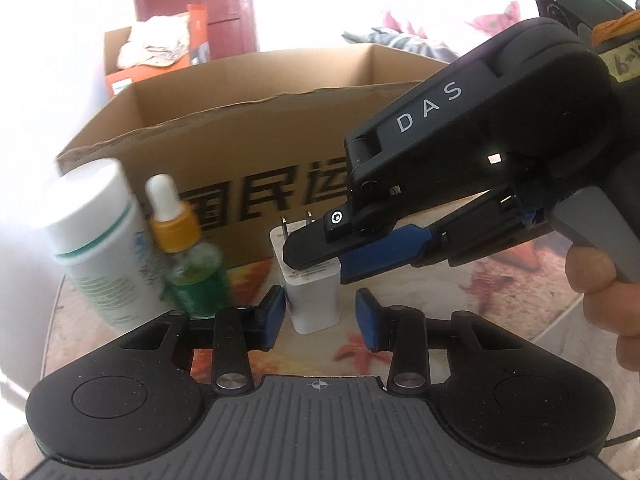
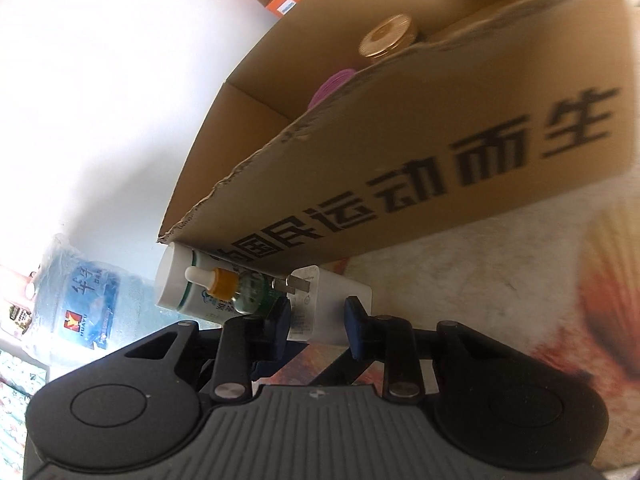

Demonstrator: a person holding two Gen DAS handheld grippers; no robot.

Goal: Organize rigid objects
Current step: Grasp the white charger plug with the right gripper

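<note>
The white plug (image 1: 314, 292) stands on the surface (image 1: 440, 300), prongs up, between both tongs. The left tongs (image 1: 320, 316) sit partly open around its bottom – one pad touches, the other has a gap. The right tongs (image 1: 316, 264) pinch its top. Two bottles (image 1: 152, 240) stand left of the tongs, the box (image 1: 240, 132) behind.

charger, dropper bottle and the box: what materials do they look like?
Charger: white plastic, smooth with a slight sheen, with two metal prongs on top.
Dropper bottle: clear green body, glass or plastic, can't tell; liquid shows through. Orange collar looks like plastic; white bulb probably rubber.
Box: brown corrugated cardboard, matte, with a ragged torn top edge and black printed characters.
</note>
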